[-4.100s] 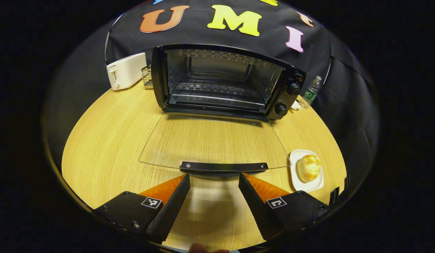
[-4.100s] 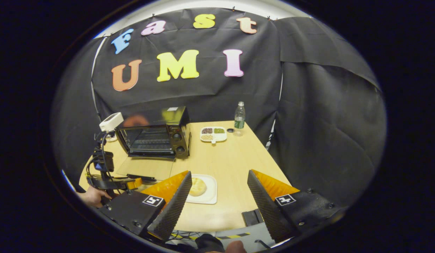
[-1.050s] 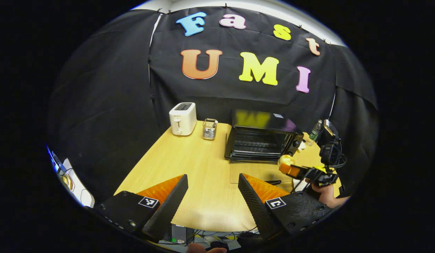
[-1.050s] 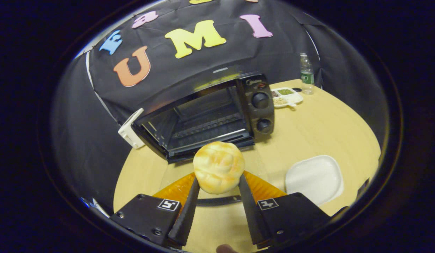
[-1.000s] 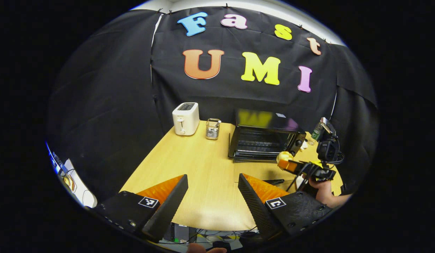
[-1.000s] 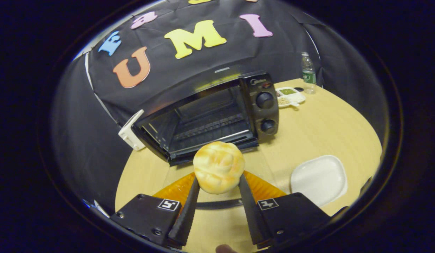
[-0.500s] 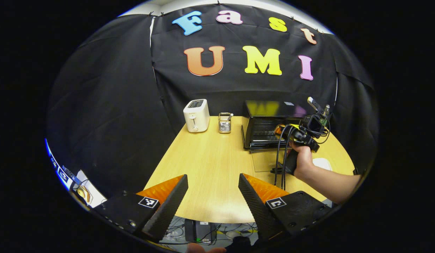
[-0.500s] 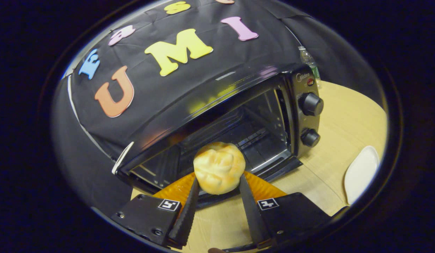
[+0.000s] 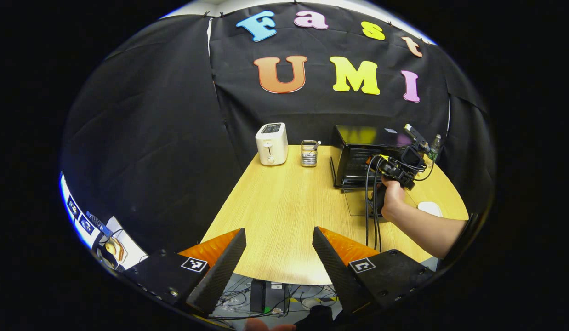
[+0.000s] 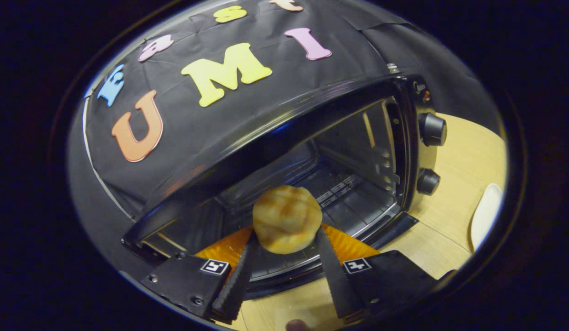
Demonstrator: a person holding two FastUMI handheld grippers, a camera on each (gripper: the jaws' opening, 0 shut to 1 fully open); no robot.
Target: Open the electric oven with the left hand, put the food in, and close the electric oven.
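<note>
In the right gripper view, a round bread roll (image 10: 287, 219) is clamped between the two fingers of the right gripper (image 10: 284, 271), both of which press on its sides. Directly ahead of the fingertips the oven (image 10: 312, 151) is seen with its mouth open, and the roll is held at that opening, above the front of the wire rack (image 10: 344, 193) inside. Two control knobs (image 10: 432, 129) are set on the panel to the right of the opening, and the edge of a white plate (image 10: 484, 214) is seen on the wooden table (image 10: 454, 202) further right. In the left gripper view, the left gripper (image 9: 278, 257) is held back near the table's front edge, its fingers spread apart with nothing between them. Far ahead and to its right, the right gripper (image 9: 397, 168) is seen at the oven's (image 9: 362, 149) front, carried by a hand (image 9: 392, 200), with the glass door (image 9: 358, 202) lowered flat below it. A white toaster (image 9: 272, 143) and a small wire holder (image 9: 308, 153) are placed at the table's (image 9: 284, 202) far end, left of the oven.
</note>
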